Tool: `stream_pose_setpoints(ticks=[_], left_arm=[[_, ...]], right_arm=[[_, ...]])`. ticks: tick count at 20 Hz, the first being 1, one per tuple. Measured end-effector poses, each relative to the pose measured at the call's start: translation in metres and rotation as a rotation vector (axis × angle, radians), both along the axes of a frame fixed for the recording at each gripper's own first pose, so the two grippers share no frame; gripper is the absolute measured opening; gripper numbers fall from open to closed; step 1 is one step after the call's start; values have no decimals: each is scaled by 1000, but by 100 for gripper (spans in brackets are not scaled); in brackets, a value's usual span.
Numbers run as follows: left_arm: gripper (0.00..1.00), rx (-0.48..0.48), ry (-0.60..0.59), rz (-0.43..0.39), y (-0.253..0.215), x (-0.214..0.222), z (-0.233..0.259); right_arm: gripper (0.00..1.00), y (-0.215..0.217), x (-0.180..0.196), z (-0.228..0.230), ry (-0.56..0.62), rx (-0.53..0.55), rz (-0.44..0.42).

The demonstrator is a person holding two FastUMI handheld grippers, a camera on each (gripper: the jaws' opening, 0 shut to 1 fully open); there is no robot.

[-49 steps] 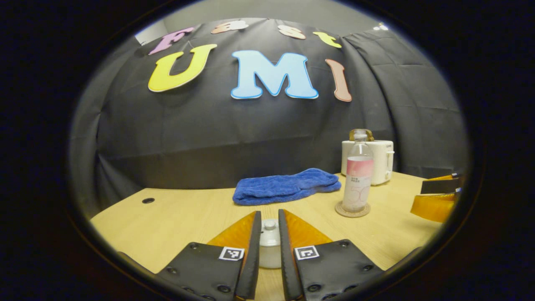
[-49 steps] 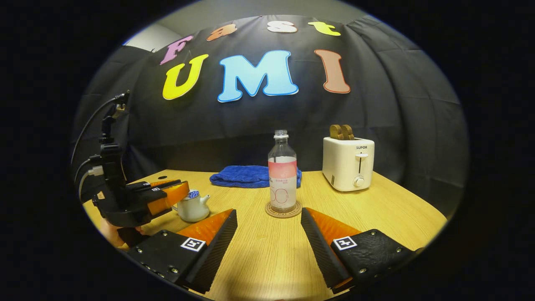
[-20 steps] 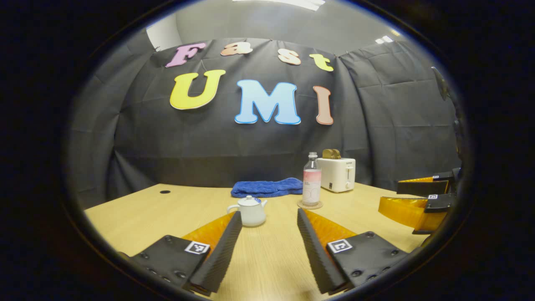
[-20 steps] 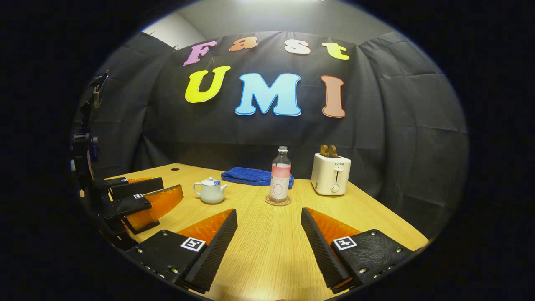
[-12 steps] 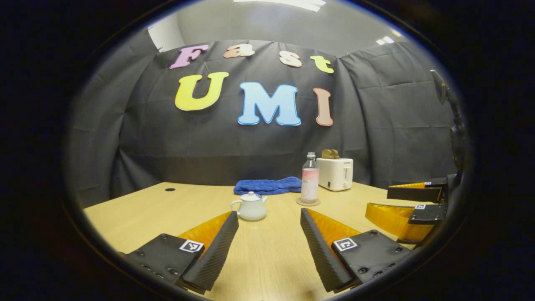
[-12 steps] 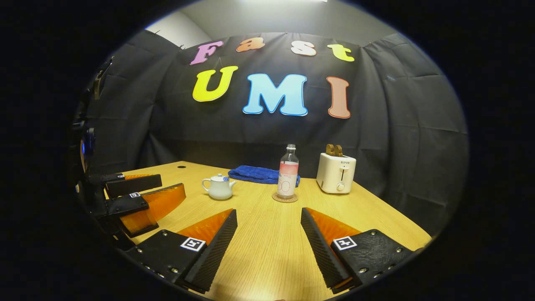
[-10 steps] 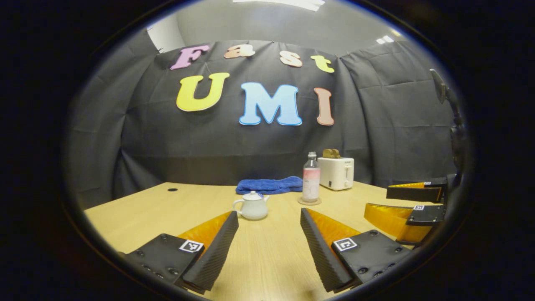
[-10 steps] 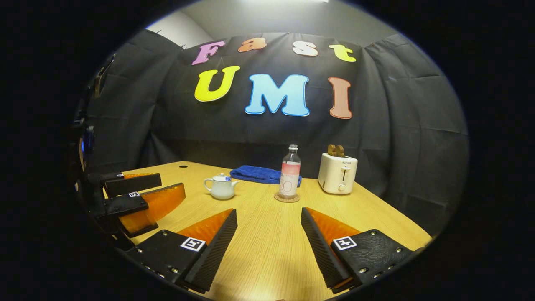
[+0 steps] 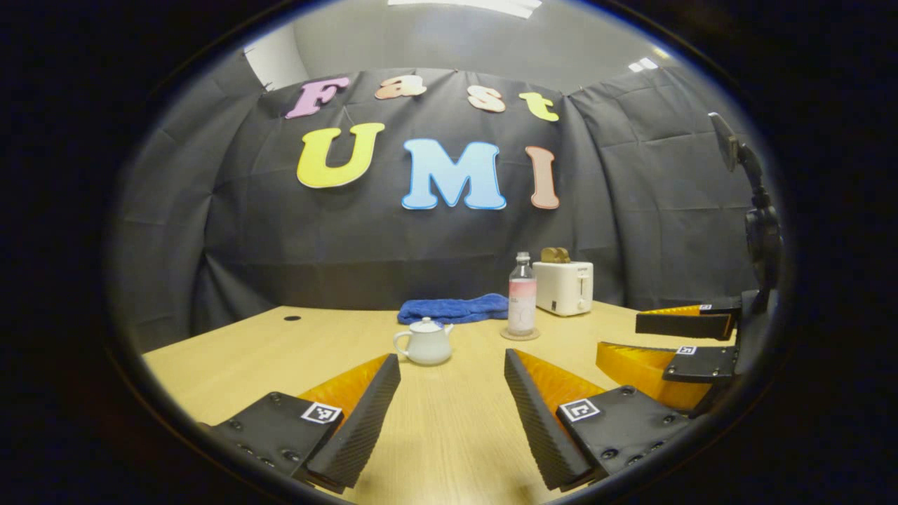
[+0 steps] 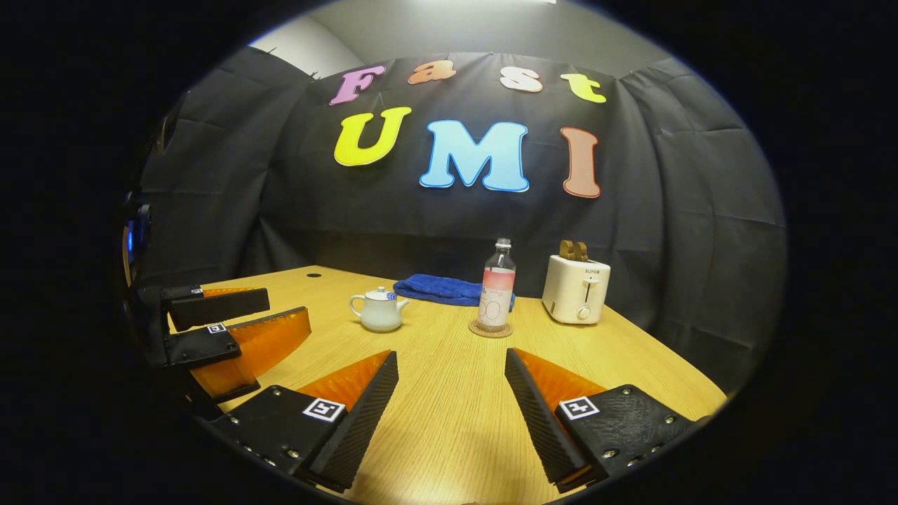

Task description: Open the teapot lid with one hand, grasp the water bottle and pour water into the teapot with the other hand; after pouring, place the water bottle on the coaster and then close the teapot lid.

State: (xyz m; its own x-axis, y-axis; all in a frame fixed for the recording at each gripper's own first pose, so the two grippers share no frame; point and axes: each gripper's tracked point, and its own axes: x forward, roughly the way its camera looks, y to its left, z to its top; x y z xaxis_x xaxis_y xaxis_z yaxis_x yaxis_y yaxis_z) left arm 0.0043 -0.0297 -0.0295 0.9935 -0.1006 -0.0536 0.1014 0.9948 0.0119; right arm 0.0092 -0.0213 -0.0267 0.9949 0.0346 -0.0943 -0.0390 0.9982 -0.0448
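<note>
Teapot (image 10: pixel 379 311) lid's blue pattern

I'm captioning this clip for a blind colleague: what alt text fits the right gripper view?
An open hand-held gripper points across a wooden table at a lidded white teapot and a water bottle standing on a coaster. Behind them lie a blue towel and a white toaster; a second hand-held gripper sits open at left.

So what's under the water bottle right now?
The bottle stands upright on a round coaster, which lies flat on the table. Only the coaster's rim shows around the bottle's base; its middle is covered by the bottle.
</note>
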Motion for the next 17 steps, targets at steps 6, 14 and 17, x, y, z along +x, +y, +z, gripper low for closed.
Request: stream_pose_setpoints(ticks=[6,14,17], left_arm=[[99,-18,15,-3,0,3,-7],[99,-15,18,-14,-4,3,-8],[99,-13,18,-17,-6,2,-9]], right_arm=[[95,-2,4,-7,17,3,-3],[95,-2,4,-10,23,5,-1],[95,-1,4,-12,26,11,3]])
